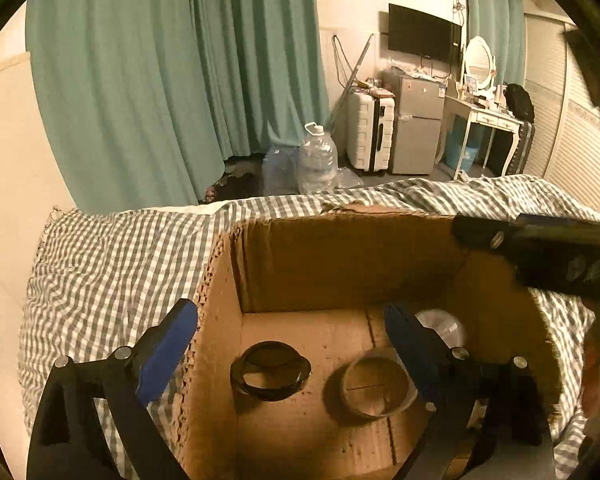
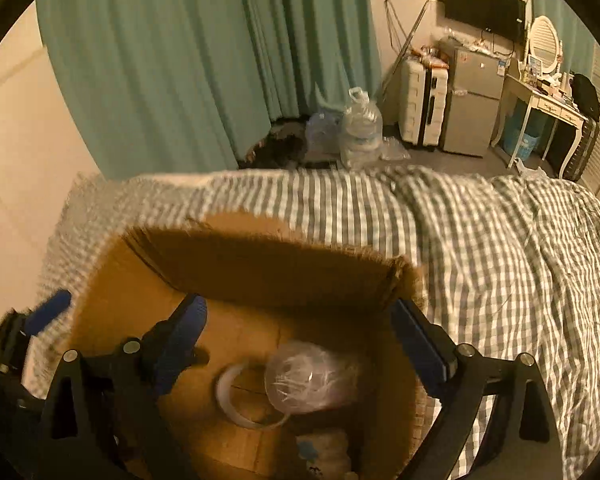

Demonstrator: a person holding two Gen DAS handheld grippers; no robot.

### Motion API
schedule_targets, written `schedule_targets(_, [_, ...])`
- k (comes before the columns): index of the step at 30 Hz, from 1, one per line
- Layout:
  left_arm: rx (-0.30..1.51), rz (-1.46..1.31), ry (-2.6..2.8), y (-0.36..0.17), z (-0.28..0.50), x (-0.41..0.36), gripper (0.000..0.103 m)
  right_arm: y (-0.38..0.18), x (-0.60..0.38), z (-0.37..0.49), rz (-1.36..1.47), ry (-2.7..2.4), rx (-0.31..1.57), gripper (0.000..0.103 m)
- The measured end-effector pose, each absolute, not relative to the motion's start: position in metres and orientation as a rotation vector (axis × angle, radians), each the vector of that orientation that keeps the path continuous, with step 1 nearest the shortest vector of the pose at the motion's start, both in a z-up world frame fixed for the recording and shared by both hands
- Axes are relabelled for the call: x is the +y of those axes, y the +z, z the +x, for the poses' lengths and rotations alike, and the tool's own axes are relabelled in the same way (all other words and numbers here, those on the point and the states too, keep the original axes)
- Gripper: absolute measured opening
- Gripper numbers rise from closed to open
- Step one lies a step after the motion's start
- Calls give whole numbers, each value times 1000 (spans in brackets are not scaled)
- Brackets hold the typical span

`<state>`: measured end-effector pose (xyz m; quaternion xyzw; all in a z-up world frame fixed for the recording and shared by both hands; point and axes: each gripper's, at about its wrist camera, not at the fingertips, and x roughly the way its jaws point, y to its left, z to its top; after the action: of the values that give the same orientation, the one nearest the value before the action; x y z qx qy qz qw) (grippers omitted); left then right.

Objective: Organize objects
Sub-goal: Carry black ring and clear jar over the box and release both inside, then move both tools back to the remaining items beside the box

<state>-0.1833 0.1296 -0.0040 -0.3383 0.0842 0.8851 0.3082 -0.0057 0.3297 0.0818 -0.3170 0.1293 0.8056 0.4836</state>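
While both grippers, left (image 1: 290,336) and right (image 2: 298,330), hover spread and empty, the cardboard box (image 1: 340,264) already holds a black ring (image 1: 271,370), a tape roll (image 1: 376,386) and a clear ball (image 2: 310,376); nothing loose shows on the checked bedspread (image 2: 500,240).

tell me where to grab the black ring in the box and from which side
Judging from the left wrist view, grip the black ring across its thin wall, one finger inside the hole, one outside, coming straight down from above. It lies flat on the floor of the cardboard box, whose walls block a sideways approach. Take the rim facing away from the clear tape roll, where there is room. The left gripper is already open above it.
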Motion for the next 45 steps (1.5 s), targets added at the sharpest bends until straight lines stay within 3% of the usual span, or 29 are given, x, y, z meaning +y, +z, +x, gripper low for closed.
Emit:
schedule_targets(9, [199, -781, 2373, 73, -131, 80, 99, 183, 220, 24, -634, 2064, 107, 94])
schedule_targets(15, [232, -741, 2425, 89, -76, 29, 101, 191, 140, 45, -650, 2090, 28, 94])
schedule_targets(24, [256, -932, 2399, 22, -49, -9, 102, 96, 104, 64, -804, 2137, 16, 94])
schedule_targets(33, [423, -1226, 2355, -104, -55, 4, 102, -33, 149, 40, -1261, 1977, -54, 94])
schedule_targets(41, [340, -1367, 2284, -134, -73, -7, 102, -113, 142, 1, -1626, 1990, -196, 93])
schedule_targets(45, [275, -1466, 2245, -150, -84, -12, 102, -136, 159, -7, -1703, 1965, -134, 92])
